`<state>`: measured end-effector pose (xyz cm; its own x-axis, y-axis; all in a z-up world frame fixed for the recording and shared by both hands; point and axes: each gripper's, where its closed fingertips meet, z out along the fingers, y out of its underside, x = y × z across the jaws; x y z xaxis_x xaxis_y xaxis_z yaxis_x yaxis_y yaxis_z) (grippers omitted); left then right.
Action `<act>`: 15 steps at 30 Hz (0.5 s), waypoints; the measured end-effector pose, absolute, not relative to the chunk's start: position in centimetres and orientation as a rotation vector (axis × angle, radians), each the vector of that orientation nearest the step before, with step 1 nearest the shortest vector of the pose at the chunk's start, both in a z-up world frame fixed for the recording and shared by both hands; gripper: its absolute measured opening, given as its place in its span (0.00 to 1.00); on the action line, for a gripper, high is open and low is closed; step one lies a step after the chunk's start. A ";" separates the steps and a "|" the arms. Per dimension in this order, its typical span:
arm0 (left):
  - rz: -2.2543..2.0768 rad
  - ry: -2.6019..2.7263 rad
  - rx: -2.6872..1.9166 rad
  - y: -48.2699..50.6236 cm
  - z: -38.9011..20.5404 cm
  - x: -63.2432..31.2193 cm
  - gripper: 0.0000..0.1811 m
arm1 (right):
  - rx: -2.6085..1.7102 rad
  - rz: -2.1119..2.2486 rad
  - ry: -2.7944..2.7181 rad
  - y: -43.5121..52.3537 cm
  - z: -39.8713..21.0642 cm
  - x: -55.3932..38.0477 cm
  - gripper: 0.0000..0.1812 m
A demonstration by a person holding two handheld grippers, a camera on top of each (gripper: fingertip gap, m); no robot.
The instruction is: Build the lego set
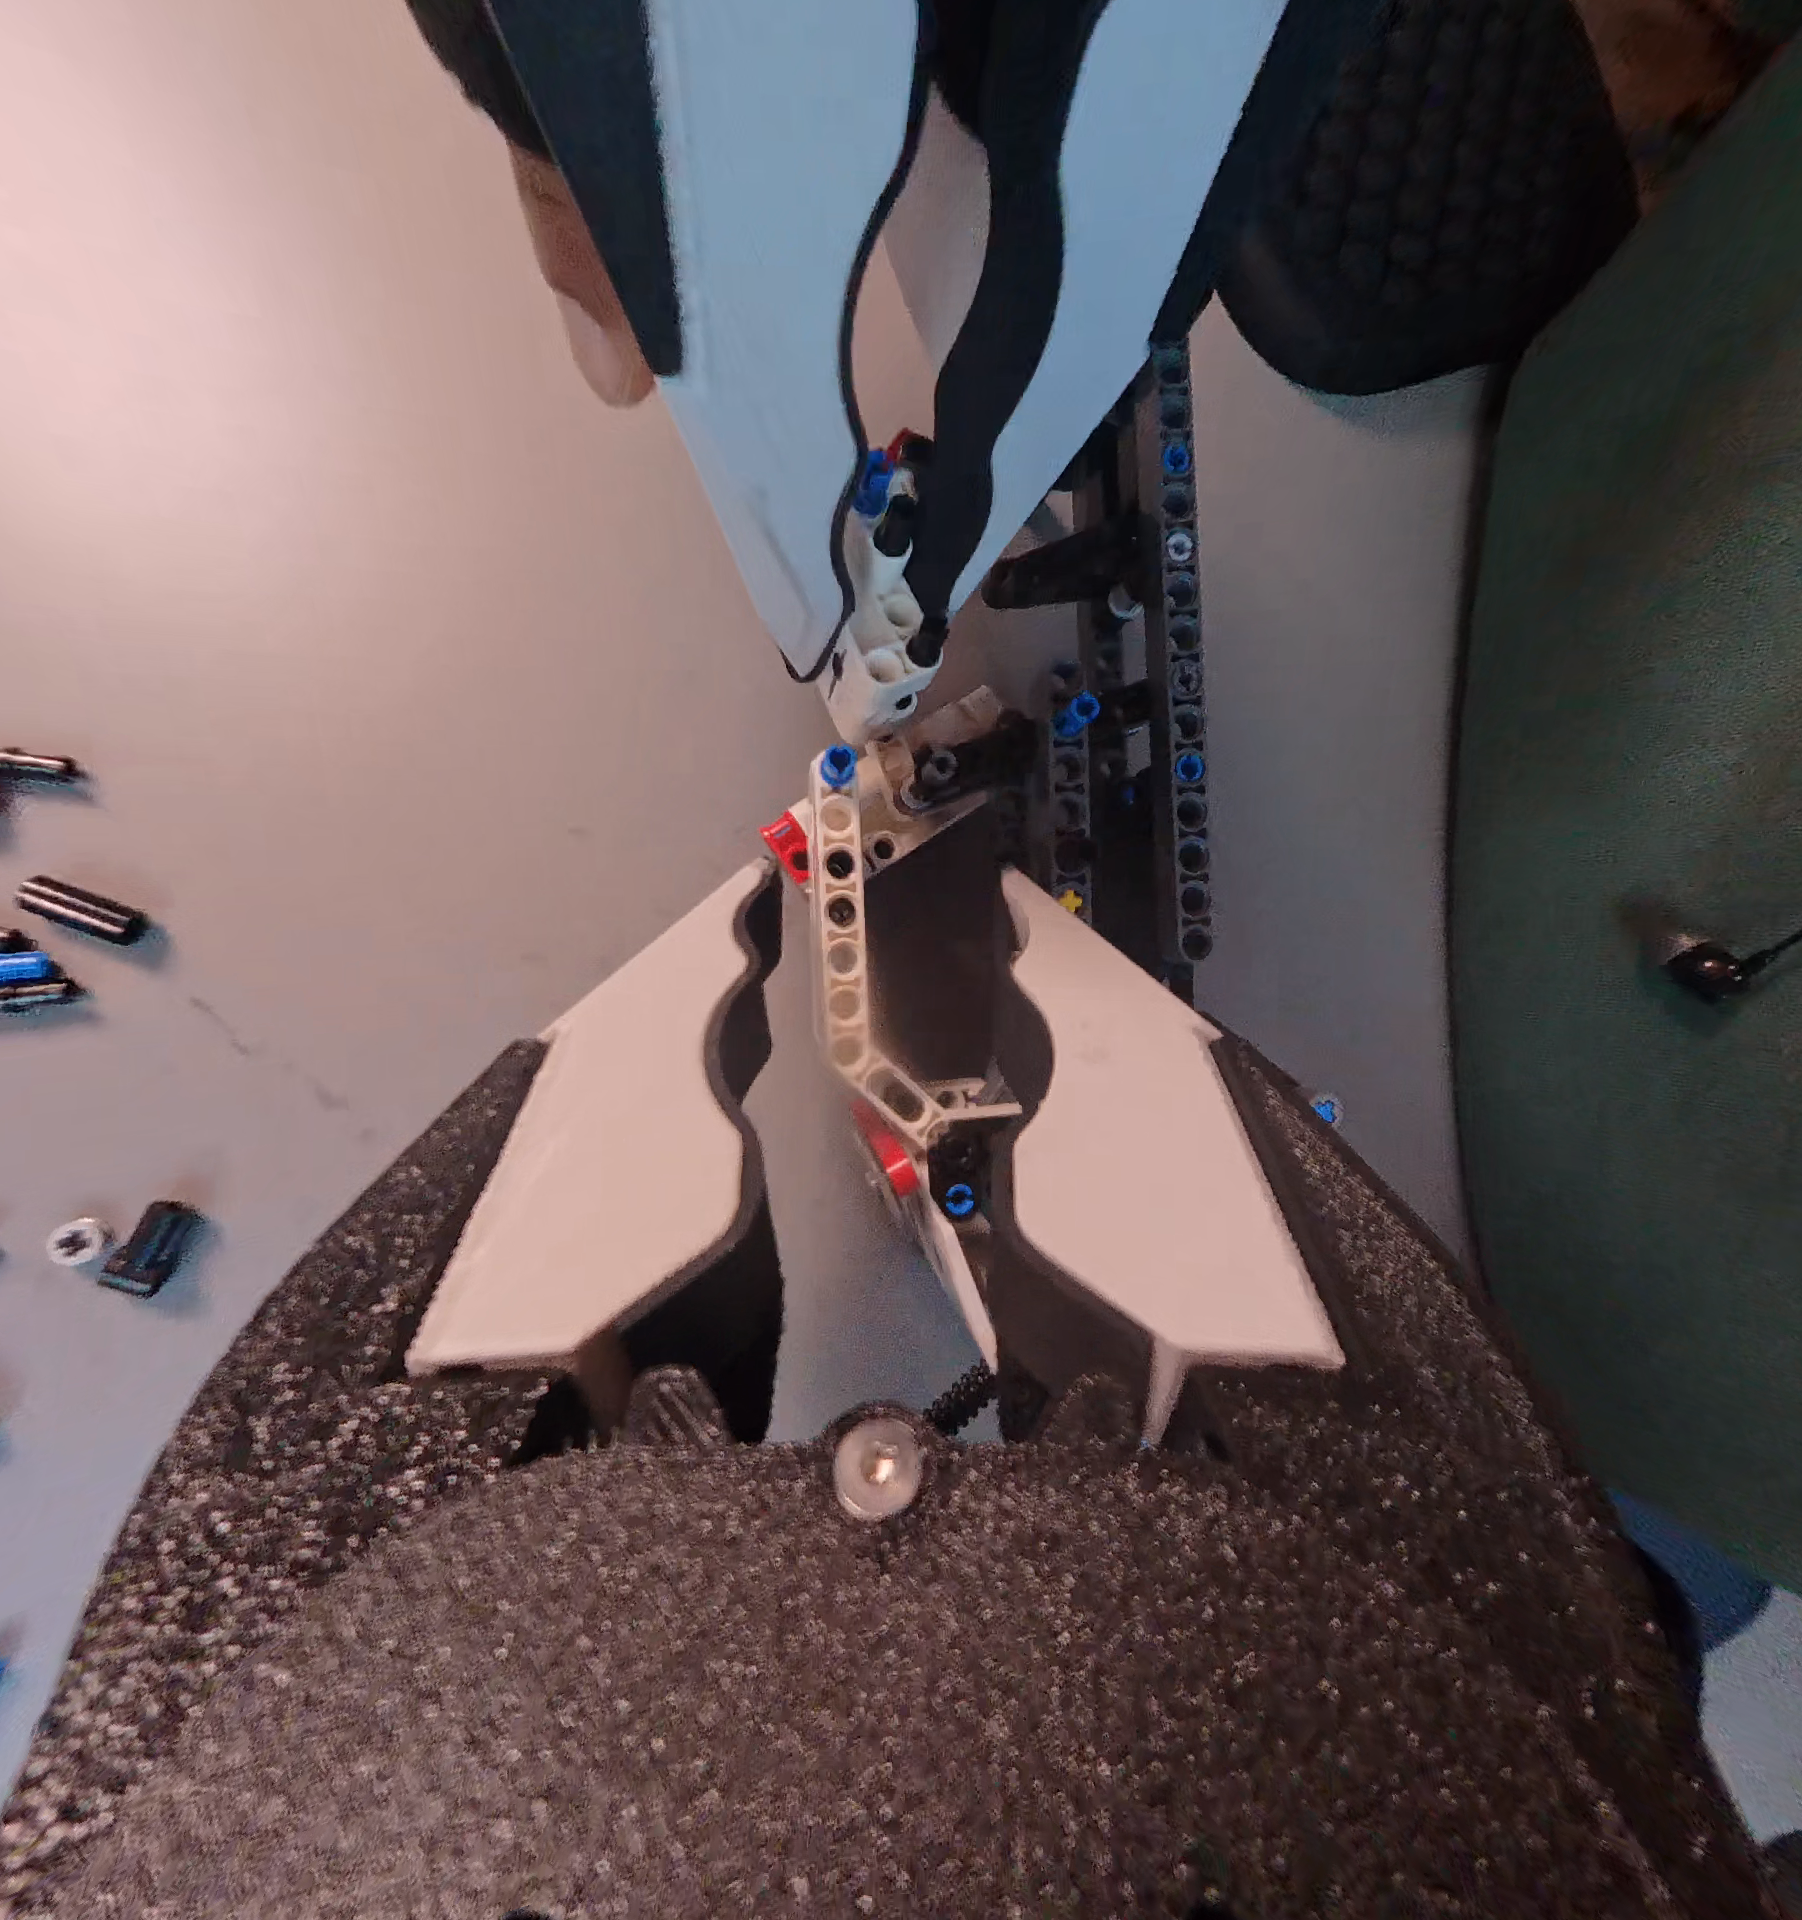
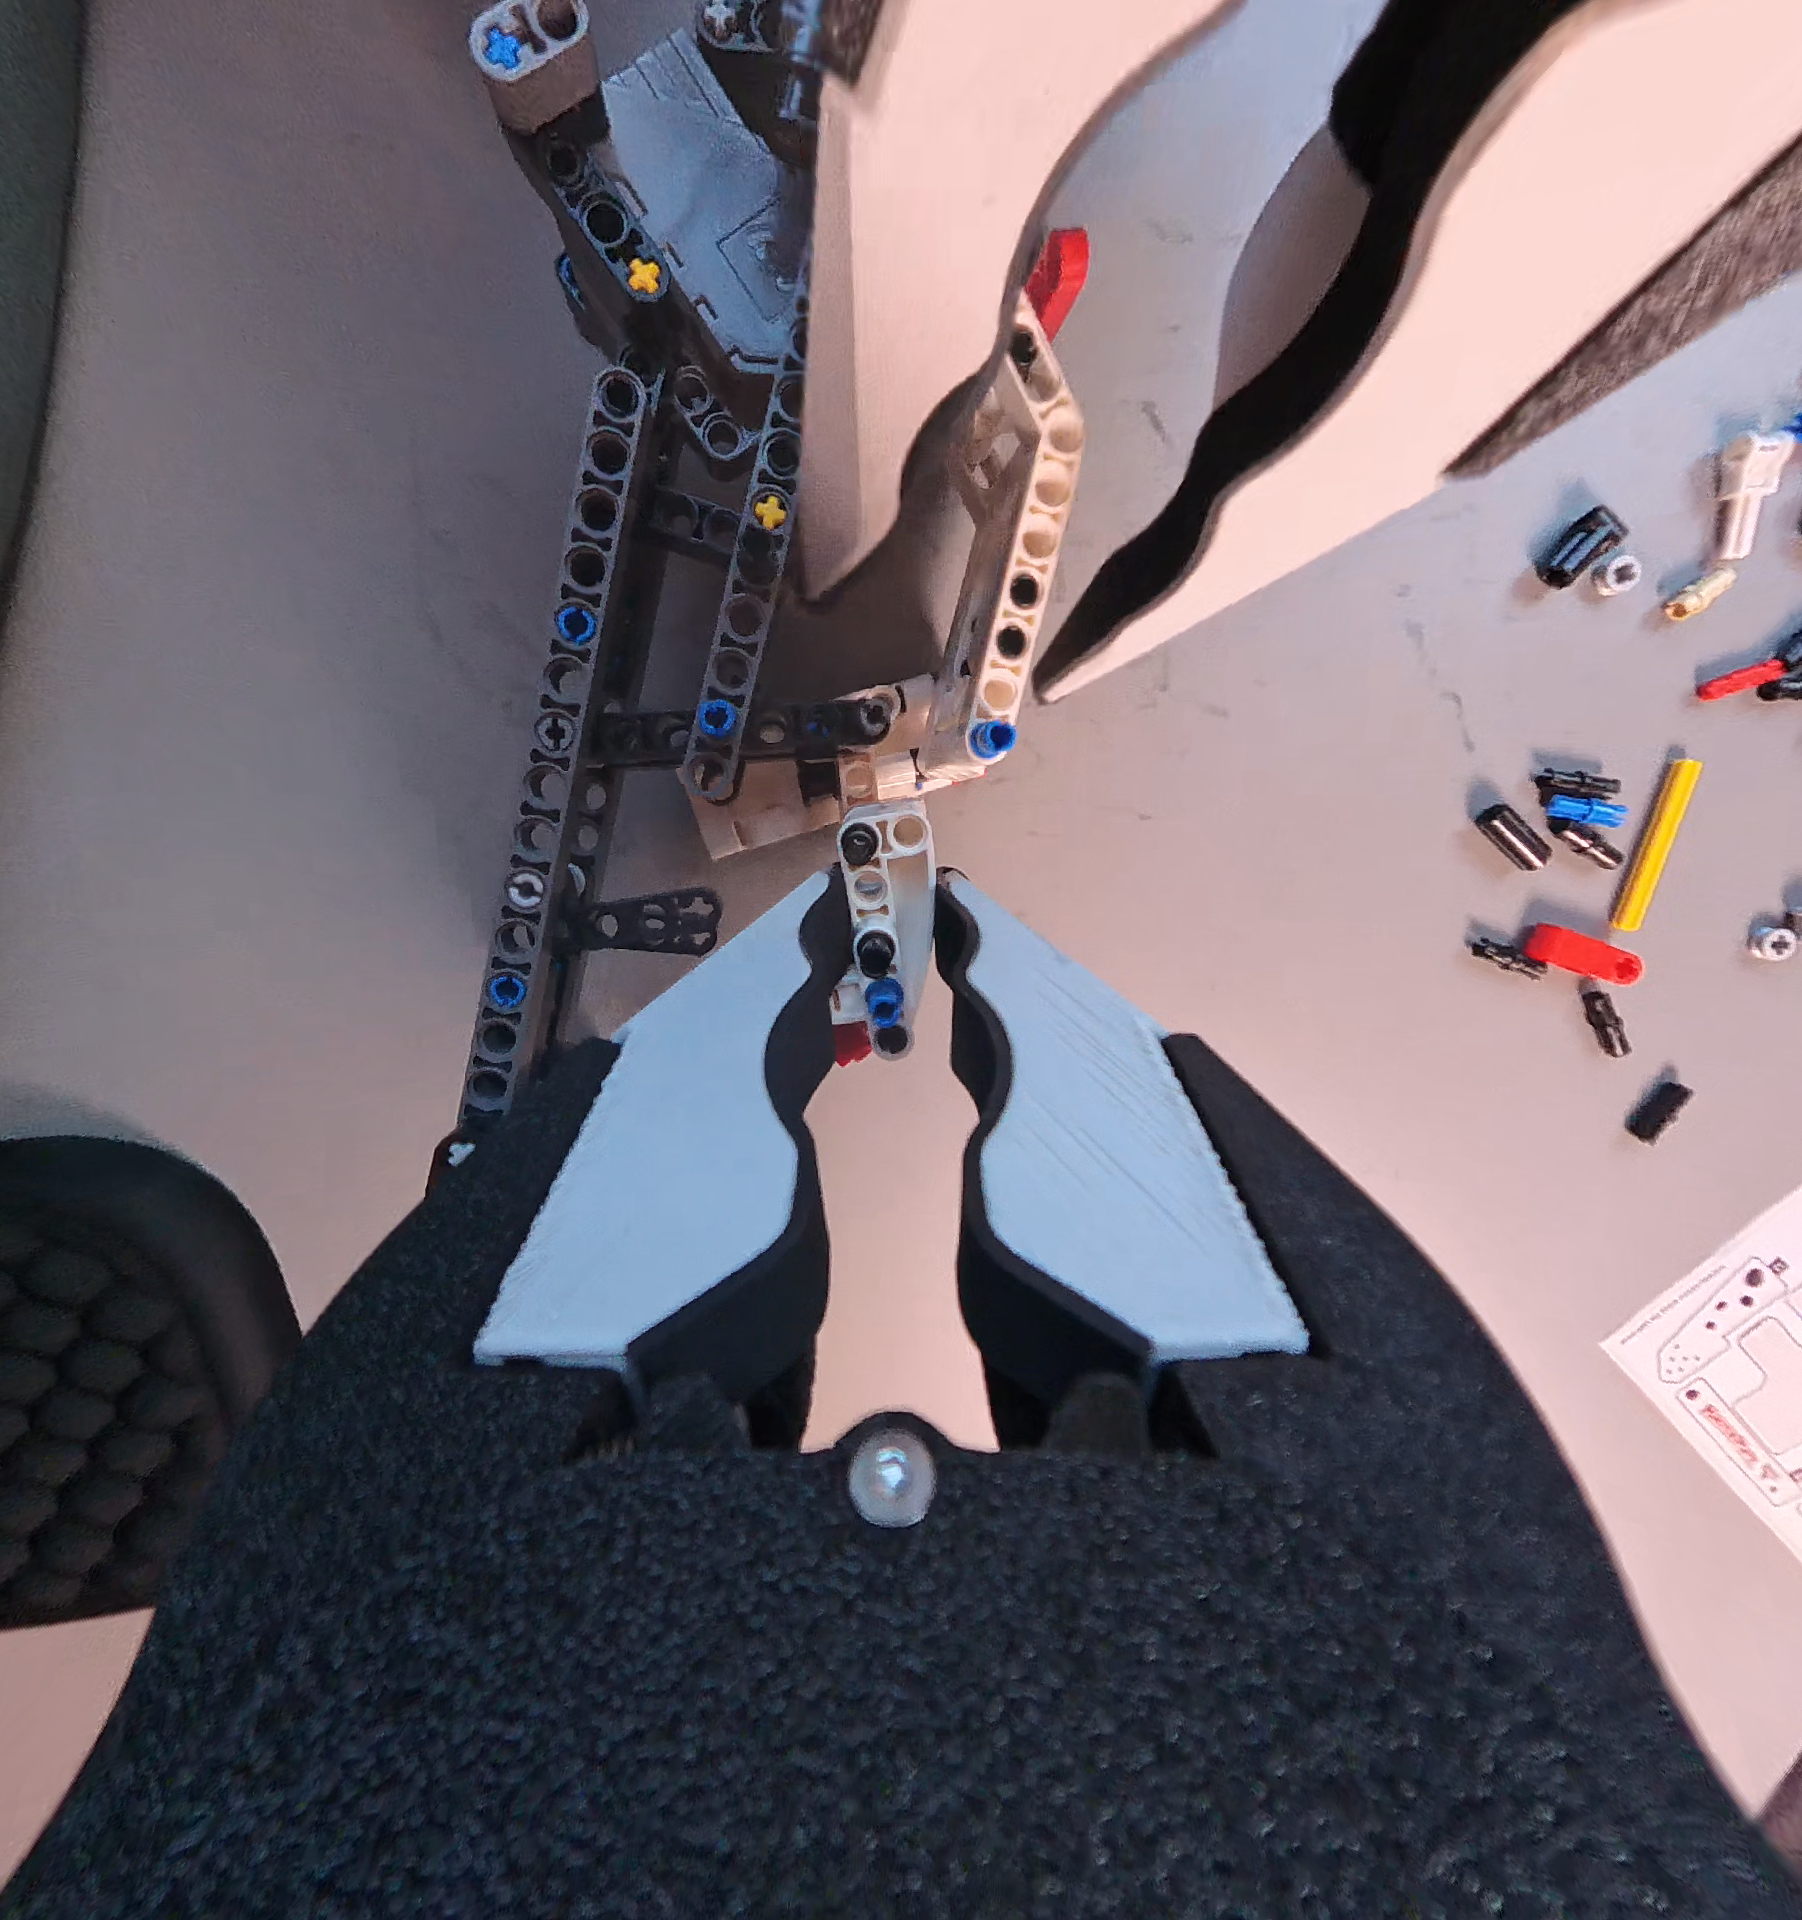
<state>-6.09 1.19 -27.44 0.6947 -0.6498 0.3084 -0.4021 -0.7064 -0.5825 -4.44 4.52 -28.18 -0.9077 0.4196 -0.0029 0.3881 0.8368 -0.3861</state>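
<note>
In my left wrist view, my left gripper [image 1: 892,883] has two pale grey plastic fingers [image 1: 606,1153] with wavy black rubber insides. They stand partly apart, and a bent white beam [image 1: 843,956] full of round holes sits between them. I cannot tell if the fingers really press on it. The beam has a blue pin [image 1: 837,766] at its far tip and a red piece [image 1: 892,1158] near its bend. Across from me, my right gripper [image 1: 912,634] pinches a small white piece [image 1: 881,665] that nearly meets the beam's tip. A long dark grey frame [image 1: 1183,665] of holey beams lies flat on the smooth pale table [image 1: 357,520]. Small black, blue and red pins [image 1: 14,966] lie loose on the left. A green cushioned seat [image 1: 1686,727] is on the right.

In my right wrist view, my right gripper [image 2: 884,883] is nearly closed and squeezes the small white piece [image 2: 881,894] at its tips. That piece has round holes, black pins and a blue pin [image 2: 884,1000]. Just past it is the bent white beam [image 2: 1027,540], with the left gripper's big fingers [image 2: 1167,312] on both sides of it. The dark grey frame [image 2: 585,582] looks like a ladder and has blue and yellow dots. On the right lie loose parts: a thin yellow stick [image 2: 1655,844], a flat red piece [image 2: 1585,953] and little black tubes [image 2: 1512,836]. A white printed paper sheet [image 2: 1749,1382] lies at the edge.
</note>
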 end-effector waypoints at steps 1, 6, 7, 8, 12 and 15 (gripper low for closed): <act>-0.745 0.779 -2.430 1.2 -27.5 -5.8 0.18 | -0.628 0.574 -2.947 4.4 -28.2 -4.4 0.08; -0.737 0.801 -2.441 1.3 -27.6 -5.5 0.13 | -0.505 0.466 -3.048 4.2 -28.2 -4.1 0.08; -0.737 0.804 -2.443 1.3 -27.6 -5.4 0.13 | -0.485 0.444 -3.071 4.4 -28.3 -3.9 0.08; -0.735 0.805 -2.443 1.3 -27.6 -5.4 0.13 | -0.474 0.432 -3.086 4.5 -28.3 -3.9 0.08; -0.723 0.780 -2.430 1.4 -27.5 -5.7 0.10 | -0.470 0.426 -3.120 4.7 -28.4 -3.9 0.08; -0.724 0.761 -2.423 1.4 -27.5 -5.8 0.09 | -0.465 0.421 -3.133 4.6 -28.3 -3.9 0.08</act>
<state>-5.83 1.36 -27.52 0.7028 -0.6282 0.3338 -0.3648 -0.7211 -0.5890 -3.88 4.64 -28.35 -0.9563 0.2782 -0.0904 0.2922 0.9230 -0.2504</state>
